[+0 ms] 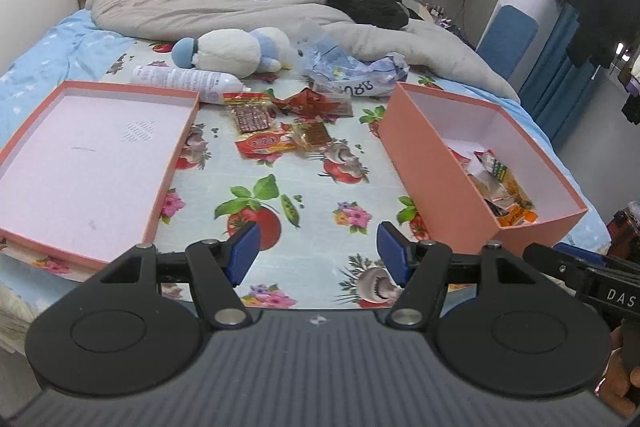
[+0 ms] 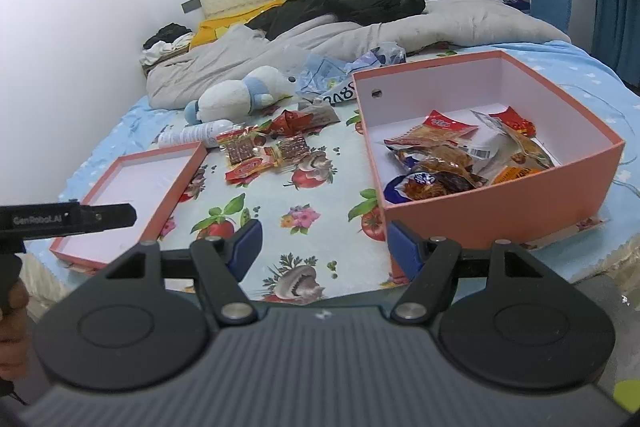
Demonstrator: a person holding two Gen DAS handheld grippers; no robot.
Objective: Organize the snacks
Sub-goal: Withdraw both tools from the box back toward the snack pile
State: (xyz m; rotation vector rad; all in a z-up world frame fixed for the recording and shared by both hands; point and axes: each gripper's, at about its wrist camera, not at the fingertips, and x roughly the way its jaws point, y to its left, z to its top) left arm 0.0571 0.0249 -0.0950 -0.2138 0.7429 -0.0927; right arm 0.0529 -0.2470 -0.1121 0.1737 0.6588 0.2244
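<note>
I have both tools hanging over the near edge of the bed, which is covered with a sheet printed with tomatoes and flowers. My left tool is released, its blue pads spread with nothing between them, only the sheet below. My right tool is likewise released and empty; its right pad sits just in front of the near corner of the pink box.

That box stands on the right side of the bed and already holds several snack packets piled along its floor (red, orange and dark wrappers, labels too small to read). The loose snacks lie in a small heap in the middle of the bed, between the box and the shallow pink lid, which lies open side up on the left with nothing in it.

Just behind the heap I see a white bottle on its side, a white and blue plush toy and a crumpled plastic bag. A grey quilt fills the far half.
</note>
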